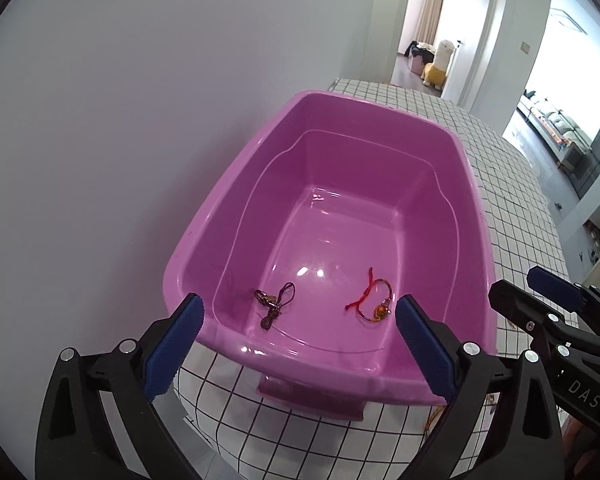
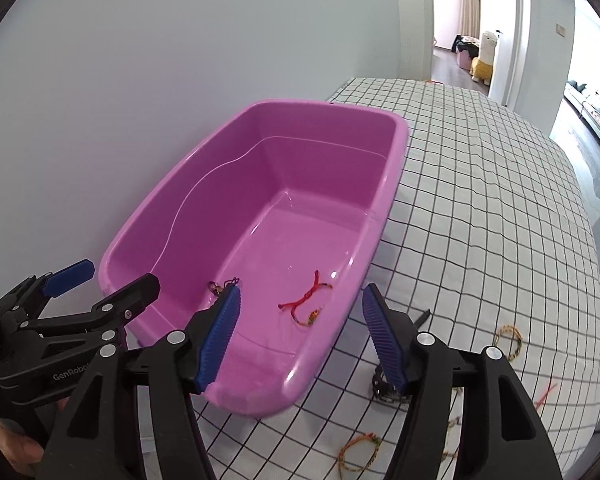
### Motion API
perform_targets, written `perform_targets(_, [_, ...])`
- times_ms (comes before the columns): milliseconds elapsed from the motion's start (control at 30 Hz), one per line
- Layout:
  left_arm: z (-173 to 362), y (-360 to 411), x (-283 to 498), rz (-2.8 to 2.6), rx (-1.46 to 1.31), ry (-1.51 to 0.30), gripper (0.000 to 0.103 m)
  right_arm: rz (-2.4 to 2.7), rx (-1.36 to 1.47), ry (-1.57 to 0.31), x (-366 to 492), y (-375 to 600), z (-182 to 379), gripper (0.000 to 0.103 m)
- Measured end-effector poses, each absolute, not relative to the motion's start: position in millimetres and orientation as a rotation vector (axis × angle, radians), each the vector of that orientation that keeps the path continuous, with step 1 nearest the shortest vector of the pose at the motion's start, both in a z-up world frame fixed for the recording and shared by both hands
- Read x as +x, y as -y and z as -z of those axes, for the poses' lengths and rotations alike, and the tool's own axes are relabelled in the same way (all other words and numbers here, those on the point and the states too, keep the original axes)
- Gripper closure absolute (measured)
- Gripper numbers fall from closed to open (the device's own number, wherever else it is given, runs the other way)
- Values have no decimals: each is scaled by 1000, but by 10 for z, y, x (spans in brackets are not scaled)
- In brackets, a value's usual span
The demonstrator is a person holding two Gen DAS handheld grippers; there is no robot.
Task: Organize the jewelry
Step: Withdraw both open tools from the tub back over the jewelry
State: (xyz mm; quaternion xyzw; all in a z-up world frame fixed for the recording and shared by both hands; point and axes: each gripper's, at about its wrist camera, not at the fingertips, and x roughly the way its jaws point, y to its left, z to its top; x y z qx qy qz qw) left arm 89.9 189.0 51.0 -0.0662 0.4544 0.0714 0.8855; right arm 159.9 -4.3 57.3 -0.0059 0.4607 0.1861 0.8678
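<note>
Bracelets (image 2: 508,340) outside basin (image 2: 400,136): right view only.

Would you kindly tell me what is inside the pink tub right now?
Inside the pink tub lie two pieces: a dark cord charm and a red string bracelet with an orange bead. The right tongs' pad partly covers the charm in the right wrist view.

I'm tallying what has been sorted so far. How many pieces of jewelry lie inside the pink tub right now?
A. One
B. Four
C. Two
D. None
C: on the floor of the pink tub lie just two pieces, a dark cord charm and a red string bracelet, apart from each other; more bracelets lie on the checked cloth outside it.
</note>
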Motion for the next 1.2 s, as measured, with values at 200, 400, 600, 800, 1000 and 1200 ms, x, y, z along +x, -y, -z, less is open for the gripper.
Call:
perform_targets(200, [-562,-1751,711,-94,-104,-925,8,-347,24,-951,1324,179,-570,42])
perform_targets(400, [-576,-1547,517,-21,-64,-903,8,-282,70,-939,1015,380,-551,42])
perform_targets(600, [-578,-1232,357,49,-5,-877,8,-208,106,-913,644,677,-575,42])
perform_targets(800, [-536,-891,199,122,23,-859,8,-118,134,-884,231,1148,-589,42])
perform_targets(1000, [-488,-556,2,176,20,-847,8,-45,159,-874,-68,1654,-535,42])
perform_targets(1200, [-335,-225,-208,171,12,-859,7,-33,175,-905,-294,2173,-269,42])
